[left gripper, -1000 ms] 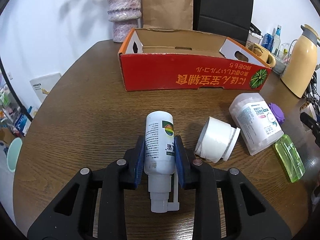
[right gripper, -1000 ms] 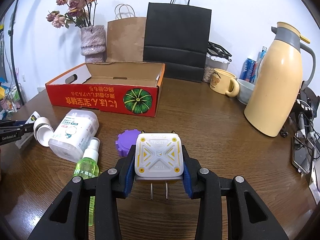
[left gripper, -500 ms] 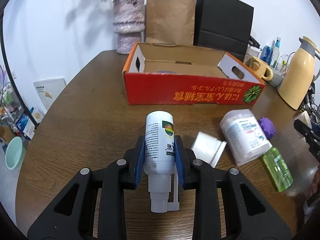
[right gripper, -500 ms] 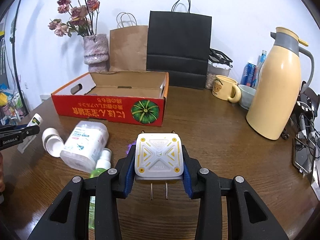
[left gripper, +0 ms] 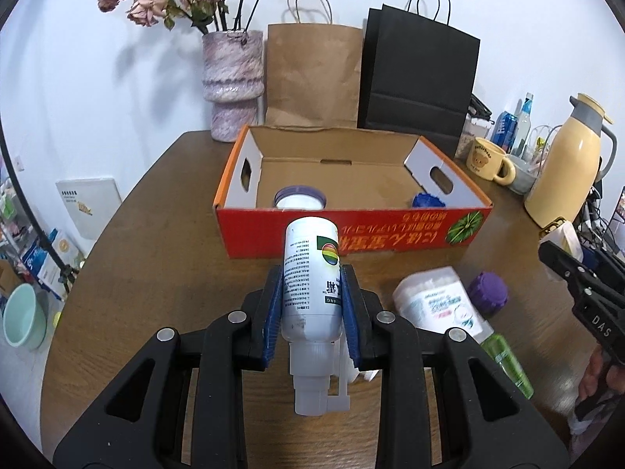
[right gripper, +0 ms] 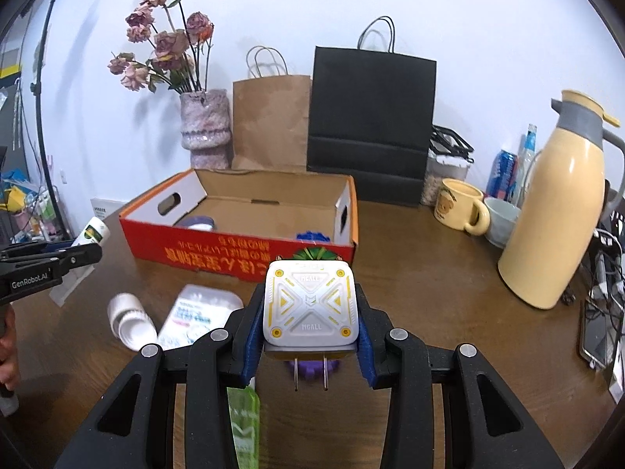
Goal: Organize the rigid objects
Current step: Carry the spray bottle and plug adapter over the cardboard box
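My left gripper (left gripper: 311,305) is shut on a white pump bottle (left gripper: 310,285), held above the table in front of the red cardboard box (left gripper: 351,230). My right gripper (right gripper: 309,312) is shut on a white and yellow plug charger (right gripper: 310,306), raised above the table. The box (right gripper: 242,252) holds a purple-rimmed jar (left gripper: 299,198) and a blue lid (left gripper: 429,200). On the table lie a clear wipes tub (left gripper: 439,308), a purple cap (left gripper: 488,294), a green spray bottle (left gripper: 508,363) and a white cap (right gripper: 129,322).
A vase of dried flowers (left gripper: 232,86), a brown paper bag (left gripper: 312,74) and a black bag (left gripper: 420,78) stand behind the box. A yellow mug (left gripper: 488,160) and a cream thermos jug (left gripper: 566,168) stand at the right. A phone (right gripper: 595,328) lies by cables at the table's right edge.
Both grippers have risen with their objects and tipped to look into the box. The jar and blue lid inside the box have come into view.
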Available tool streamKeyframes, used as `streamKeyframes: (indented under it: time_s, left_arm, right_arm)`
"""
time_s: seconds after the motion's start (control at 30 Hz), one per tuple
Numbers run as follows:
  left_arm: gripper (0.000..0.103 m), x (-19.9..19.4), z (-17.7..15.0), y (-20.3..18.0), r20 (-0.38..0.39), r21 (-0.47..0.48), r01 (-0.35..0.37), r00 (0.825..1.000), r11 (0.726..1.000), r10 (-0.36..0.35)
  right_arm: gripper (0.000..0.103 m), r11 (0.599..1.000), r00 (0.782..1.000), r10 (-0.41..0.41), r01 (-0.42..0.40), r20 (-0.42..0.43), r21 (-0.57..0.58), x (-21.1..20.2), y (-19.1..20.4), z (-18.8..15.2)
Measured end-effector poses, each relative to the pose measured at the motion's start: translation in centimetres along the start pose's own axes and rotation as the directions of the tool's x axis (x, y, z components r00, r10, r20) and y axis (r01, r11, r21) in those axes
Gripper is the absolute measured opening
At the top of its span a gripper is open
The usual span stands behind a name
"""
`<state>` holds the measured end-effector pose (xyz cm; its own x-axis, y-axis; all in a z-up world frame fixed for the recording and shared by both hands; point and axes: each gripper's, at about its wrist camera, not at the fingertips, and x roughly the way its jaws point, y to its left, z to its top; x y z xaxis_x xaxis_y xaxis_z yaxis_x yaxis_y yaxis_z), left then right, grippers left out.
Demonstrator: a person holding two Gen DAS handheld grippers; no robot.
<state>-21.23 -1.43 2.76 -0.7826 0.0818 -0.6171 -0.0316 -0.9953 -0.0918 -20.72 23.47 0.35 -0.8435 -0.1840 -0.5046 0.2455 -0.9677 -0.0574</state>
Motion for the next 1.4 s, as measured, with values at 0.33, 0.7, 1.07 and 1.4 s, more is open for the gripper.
streamKeyframes:
  time_s: [0.33, 0.7, 1.07, 1.4]
  left_arm:
    - [0.024, 1.0, 2.1, -1.2, 0.020, 0.006, 0.022, 1.000, 1.000, -0.022]
    - [0.024, 3.3, 4.1, -1.4, 0.019, -0.016, 0.017, 1.000, 1.000, -0.016]
    - [0.024, 5.3, 6.5, -1.4, 0.031, -0.053, 0.005, 1.000, 0.999, -0.003]
    - [0.024, 6.3, 8.0, -1.5, 0.049, -0.068, -0.010, 0.999, 0.998, 0.013]
  right_arm:
    - [0.044, 1.000, 1.000, 0.013, -0.013, -0.002, -0.006, 1.5, 0.3, 1.8]
    - [0.044, 1.000, 1.000, 0.027, -0.027, -0.009, -0.015, 4.1, 0.7, 3.8]
    - [0.044, 0.999, 0.999, 0.049, -0.049, -0.015, -0.009, 7.4, 1.3, 6.2]
    - [0.044, 0.998, 0.998, 0.064, -0.065, -0.029, -0.017, 9.7, 1.8, 7.7]
